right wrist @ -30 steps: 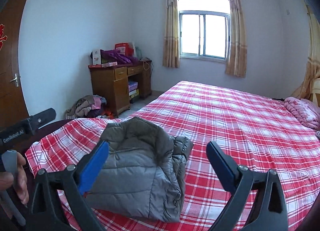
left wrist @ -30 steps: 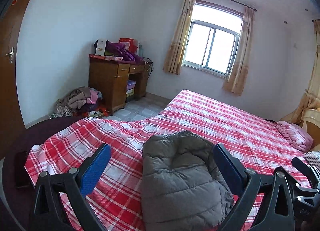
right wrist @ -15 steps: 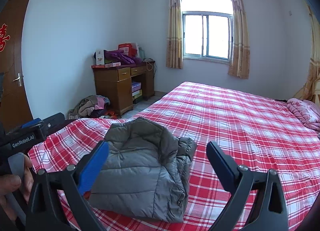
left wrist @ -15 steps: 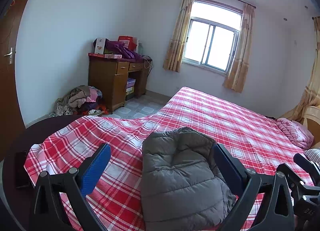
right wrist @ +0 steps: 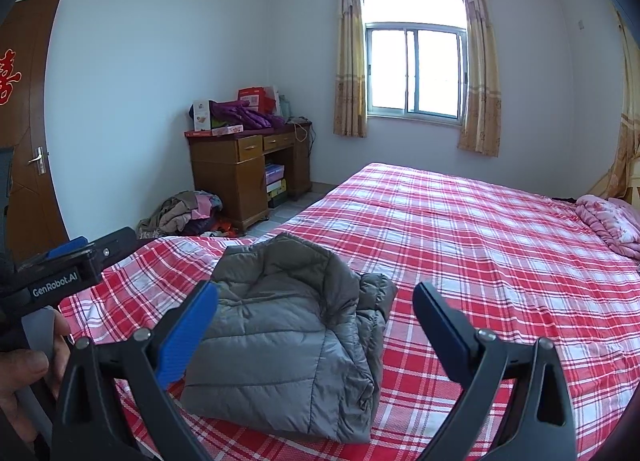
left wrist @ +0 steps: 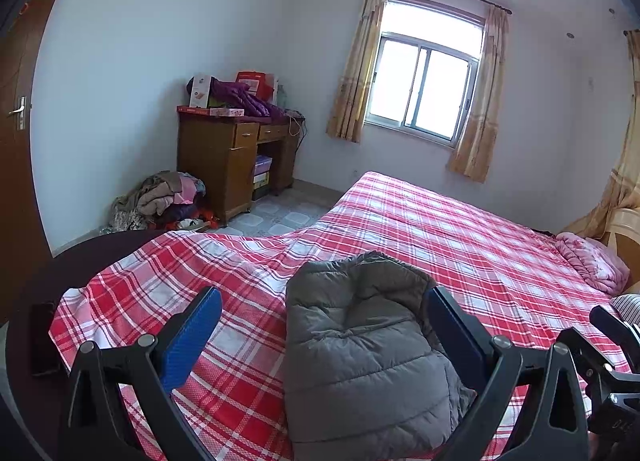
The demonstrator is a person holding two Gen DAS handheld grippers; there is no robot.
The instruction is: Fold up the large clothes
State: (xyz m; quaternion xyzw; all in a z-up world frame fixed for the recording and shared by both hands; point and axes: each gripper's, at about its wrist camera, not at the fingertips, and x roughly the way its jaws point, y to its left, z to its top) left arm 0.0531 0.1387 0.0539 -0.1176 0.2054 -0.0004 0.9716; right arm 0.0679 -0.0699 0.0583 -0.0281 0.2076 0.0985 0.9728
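A grey quilted puffer jacket (left wrist: 360,357) lies folded into a compact bundle on the red-and-white plaid bed (left wrist: 440,229), near its front corner. It also shows in the right wrist view (right wrist: 288,333). My left gripper (left wrist: 324,313) is open and empty, held above the jacket's near side. My right gripper (right wrist: 316,305) is open and empty, held above and in front of the jacket. The left gripper's body (right wrist: 64,273) and the hand holding it show at the left edge of the right wrist view.
A wooden desk (left wrist: 236,157) with boxes and purple cloth stands by the far wall. A pile of clothes (left wrist: 160,197) lies on the floor beside it. A pink blanket (left wrist: 592,265) lies at the bed's head. A dark round table (left wrist: 36,301) sits by the bed corner.
Both grippers have drawn back and up a little from the jacket, so it sits lower and farther in view. Both stay open. The jacket has not moved.
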